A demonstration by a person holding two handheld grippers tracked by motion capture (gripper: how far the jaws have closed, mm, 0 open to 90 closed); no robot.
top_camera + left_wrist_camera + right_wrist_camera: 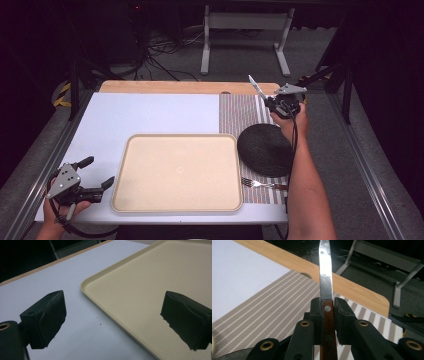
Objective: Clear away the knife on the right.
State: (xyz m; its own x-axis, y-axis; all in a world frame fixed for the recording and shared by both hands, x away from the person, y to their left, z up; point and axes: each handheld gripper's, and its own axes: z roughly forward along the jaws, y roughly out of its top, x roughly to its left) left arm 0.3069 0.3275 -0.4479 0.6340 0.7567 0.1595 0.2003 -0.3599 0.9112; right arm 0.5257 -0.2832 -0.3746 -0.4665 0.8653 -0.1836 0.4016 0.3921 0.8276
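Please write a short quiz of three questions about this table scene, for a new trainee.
1. True or false: the right gripper is shut on the knife by its wooden handle.
2. Which thing lies on the striped placemat, between the round black mat and the near table edge? A) spoon B) fork C) cup
3. Fill in: the left gripper stands with its jaws ____, beside the left edge of the beige tray.

Key: 1 true; 2 B, the fork; 3 open.
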